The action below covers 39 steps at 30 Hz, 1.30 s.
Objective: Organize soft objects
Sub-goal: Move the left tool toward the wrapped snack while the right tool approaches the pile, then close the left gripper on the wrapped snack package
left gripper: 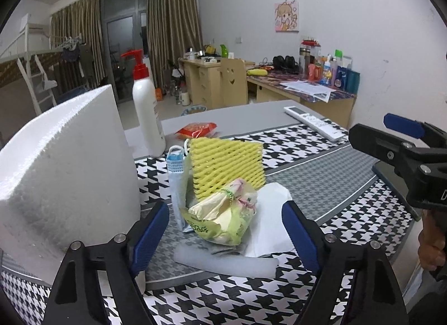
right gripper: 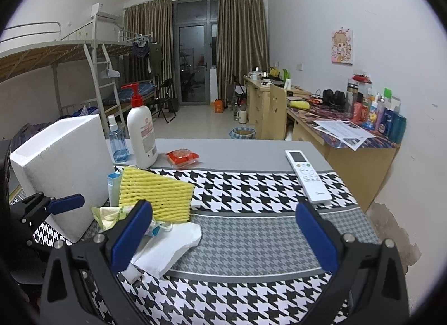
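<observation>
Two pairs of tongs stand apart and empty over the desk (left gripper: pixel 321 163): the left tongs (left gripper: pixel 226 230) bracket a crumpled yellow-green bag (left gripper: pixel 223 218) in the pile beside the foam box (left gripper: pixel 69 174), apparently about to pinch it, while the right tongs (right gripper: pixel 223 235) wait nearby.

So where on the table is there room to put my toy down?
The widest bare patch is the grey checked band of the tablecloth, between the white tissue and the white remote control. The plain grey tabletop between the red snack packet and that remote is free too. It is crowded by the white foam block and yellow foam net.
</observation>
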Available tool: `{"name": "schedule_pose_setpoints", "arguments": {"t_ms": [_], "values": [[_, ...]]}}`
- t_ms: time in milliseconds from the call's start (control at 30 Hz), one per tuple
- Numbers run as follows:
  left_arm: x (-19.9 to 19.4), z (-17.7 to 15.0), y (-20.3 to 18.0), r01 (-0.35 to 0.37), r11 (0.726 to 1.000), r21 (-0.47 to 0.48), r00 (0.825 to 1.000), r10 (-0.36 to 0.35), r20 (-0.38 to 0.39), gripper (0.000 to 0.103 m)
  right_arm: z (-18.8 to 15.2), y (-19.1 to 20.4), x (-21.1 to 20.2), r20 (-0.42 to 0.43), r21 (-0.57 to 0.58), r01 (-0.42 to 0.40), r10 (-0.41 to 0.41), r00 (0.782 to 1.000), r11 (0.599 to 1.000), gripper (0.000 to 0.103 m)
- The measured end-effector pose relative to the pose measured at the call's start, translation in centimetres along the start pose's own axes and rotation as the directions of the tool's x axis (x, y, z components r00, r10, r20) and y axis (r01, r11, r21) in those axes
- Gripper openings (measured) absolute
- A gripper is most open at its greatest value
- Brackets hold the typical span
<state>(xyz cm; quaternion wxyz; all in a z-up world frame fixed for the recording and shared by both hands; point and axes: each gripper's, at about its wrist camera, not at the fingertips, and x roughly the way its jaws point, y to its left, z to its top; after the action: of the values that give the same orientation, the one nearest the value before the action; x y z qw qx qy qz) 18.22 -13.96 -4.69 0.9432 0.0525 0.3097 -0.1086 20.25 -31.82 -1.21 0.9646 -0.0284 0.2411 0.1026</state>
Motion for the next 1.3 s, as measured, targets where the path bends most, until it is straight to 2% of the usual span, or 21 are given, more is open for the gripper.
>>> {"name": "schedule_pose_setpoints", "arguments": {"t_ms": [133, 367, 633, 700, 900, 1100, 1300], "values": [[1.0, 0.0, 0.1, -0.007, 1.0, -0.008, 0.999, 0.006, -0.036, 0.077, 0.3, 0.1, 1.0, -0.013, -0.007, -0.012, 0.012, 1.0, 1.0, 0.103], [2.0, 0.3, -0.1, -0.016, 1.0, -0.01, 0.999, 0.016, -0.05, 0.077, 0.4, 0.6, 2.0, -0.03, -0.015, -0.035, 0.034, 0.999, 0.999, 0.103], [3.0, 0.2, 0.2, 0.01, 1.0, -0.018, 0.998, -0.012, -0.069, 0.076, 0.5, 1.0, 3.4, -0.071, -0.025, -0.058, 0.056, 0.996, 0.998, 0.103], [3.2, 0.1, 0.2, 0.015, 1.0, -0.018, 0.997, -0.016, -0.074, 0.067, 0.5, 1.3, 3.6, -0.076, -0.036, -0.069, 0.066, 0.995, 0.997, 0.103], [3.6, 0.1, 0.6, 0.03, 0.999, -0.026, 0.994, -0.032, -0.101, 0.049, 0.5, 1.9, 4.2, -0.103, -0.059, -0.108, 0.101, 0.989, 0.992, 0.103], [3.3, -0.2, 0.6, 0.046, 0.999, -0.018, 0.994, -0.047, -0.101, 0.035, 0.9, 2.5, 5.0, -0.135, -0.083, -0.128, 0.117, 0.984, 0.988, 0.103], [3.0, -0.3, 0.8, 0.08, 0.997, -0.018, 0.991, -0.081, -0.104, 0.027, 1.3, 3.5, 5.8, -0.163, -0.104, -0.162, 0.144, 0.976, 0.981, 0.103]]}}
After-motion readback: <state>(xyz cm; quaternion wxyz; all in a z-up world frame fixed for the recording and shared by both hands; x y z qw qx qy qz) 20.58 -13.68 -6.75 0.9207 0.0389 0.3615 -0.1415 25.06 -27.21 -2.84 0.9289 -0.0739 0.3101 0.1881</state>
